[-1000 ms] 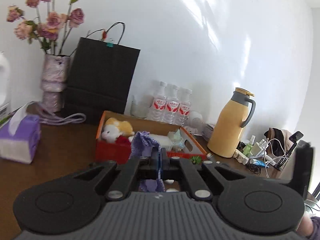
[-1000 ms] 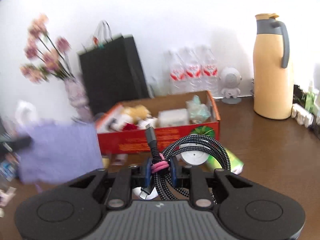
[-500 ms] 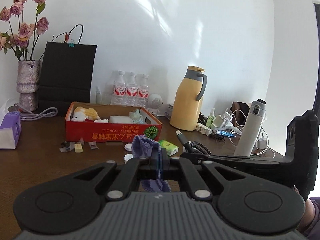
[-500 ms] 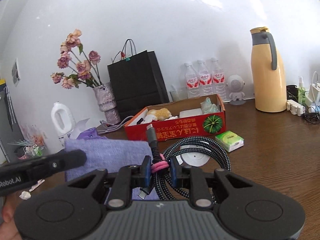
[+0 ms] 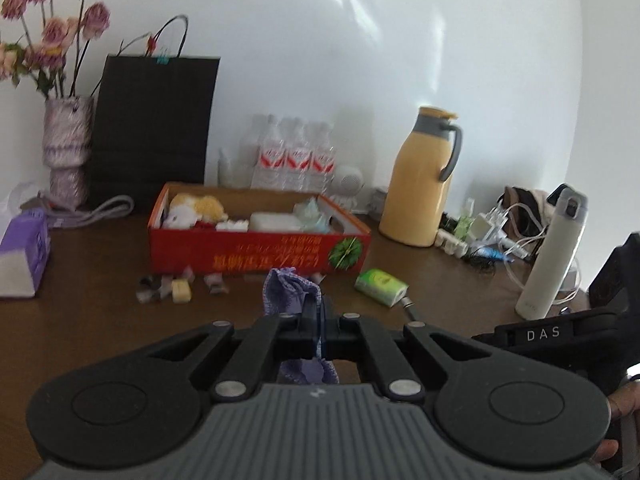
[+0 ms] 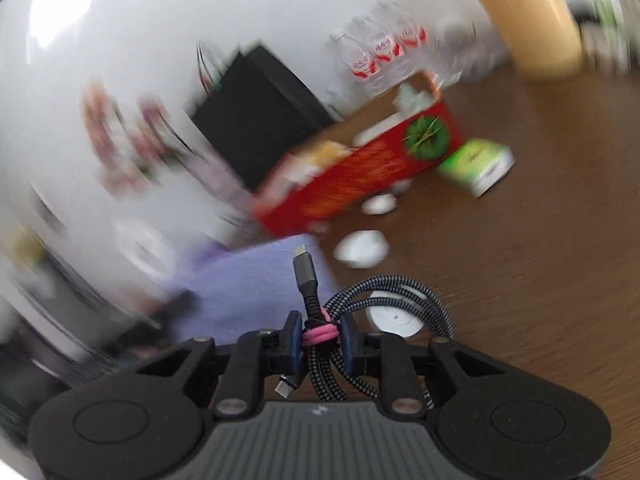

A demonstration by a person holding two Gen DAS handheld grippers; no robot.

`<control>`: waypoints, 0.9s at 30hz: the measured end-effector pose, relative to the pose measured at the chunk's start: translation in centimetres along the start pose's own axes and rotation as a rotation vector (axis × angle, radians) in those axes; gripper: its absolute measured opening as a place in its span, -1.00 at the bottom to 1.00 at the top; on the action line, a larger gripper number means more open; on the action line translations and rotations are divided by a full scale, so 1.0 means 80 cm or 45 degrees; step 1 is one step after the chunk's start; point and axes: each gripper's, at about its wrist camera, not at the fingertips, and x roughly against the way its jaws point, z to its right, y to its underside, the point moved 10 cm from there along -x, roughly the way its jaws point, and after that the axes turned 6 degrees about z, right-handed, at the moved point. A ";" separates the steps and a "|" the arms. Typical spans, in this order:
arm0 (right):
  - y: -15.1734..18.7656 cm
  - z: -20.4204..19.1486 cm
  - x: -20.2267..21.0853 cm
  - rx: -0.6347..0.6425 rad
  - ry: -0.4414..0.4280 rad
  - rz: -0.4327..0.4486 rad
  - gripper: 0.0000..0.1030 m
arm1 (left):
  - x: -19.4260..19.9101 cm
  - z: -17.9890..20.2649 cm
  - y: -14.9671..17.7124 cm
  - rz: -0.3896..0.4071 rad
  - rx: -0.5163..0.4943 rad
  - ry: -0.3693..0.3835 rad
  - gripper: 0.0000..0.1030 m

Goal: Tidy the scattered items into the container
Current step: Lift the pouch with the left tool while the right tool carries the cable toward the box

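The left tongs [image 5: 316, 330] are pinched tight on a purple cloth [image 5: 291, 291], which bunches up above the fingers and hangs below them; the right tongs [image 6: 320, 338] are clamped on a coiled braided cable [image 6: 384, 312] at its pink tie [image 6: 319, 333], one plug [image 6: 305, 268] sticking up and the loops spilling to the right. The red box [image 5: 256, 254] sits on the brown surface [image 5: 80, 320] at the far middle, already holding a plush toy [image 5: 196, 208], a white block [image 5: 276, 221] and some pale wrappers; in front of its near wall lie small scattered bits [image 5: 176, 286], and a green packet [image 5: 382, 286] lies just right of its near corner. Far left stand a vase of flowers [image 5: 66, 148] and a black bag [image 5: 154, 132]; behind the box are water bottles [image 5: 294, 158]; to the right a yellow jug [image 5: 422, 180], a tangle of chargers [image 5: 492, 236] and a white flask [image 5: 554, 256]. A purple tissue pack [image 5: 24, 252] sits at the left edge. The right view is tilted and heavily blurred; a white disc [image 6: 394, 316] lies near the cable loops, white lumps [image 6: 362, 248] beyond it.
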 end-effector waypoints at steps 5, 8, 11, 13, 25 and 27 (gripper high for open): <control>-0.006 -0.015 -0.004 -0.179 -0.283 -0.016 -0.63 | 0.000 -0.048 0.015 -0.053 0.080 -0.099 -0.96; -0.004 -0.023 -0.020 0.043 -0.086 -0.031 -0.63 | 0.002 -0.056 0.012 -0.046 0.081 -0.102 -0.96; 0.000 -0.033 -0.030 0.180 0.029 -0.048 -0.63 | 0.001 -0.060 0.013 -0.044 0.076 -0.109 -0.96; 0.001 -0.053 -0.030 0.238 -0.027 -0.058 -0.63 | -0.002 -0.064 0.016 -0.054 0.079 -0.115 -0.96; -0.009 -0.046 -0.023 -0.433 -0.605 -0.107 -0.62 | -0.008 -0.079 0.028 -0.070 0.123 -0.104 -0.96; 0.006 -0.026 -0.044 -0.485 -0.448 -0.171 -0.64 | -0.006 -0.076 0.027 -0.060 0.120 -0.091 -0.96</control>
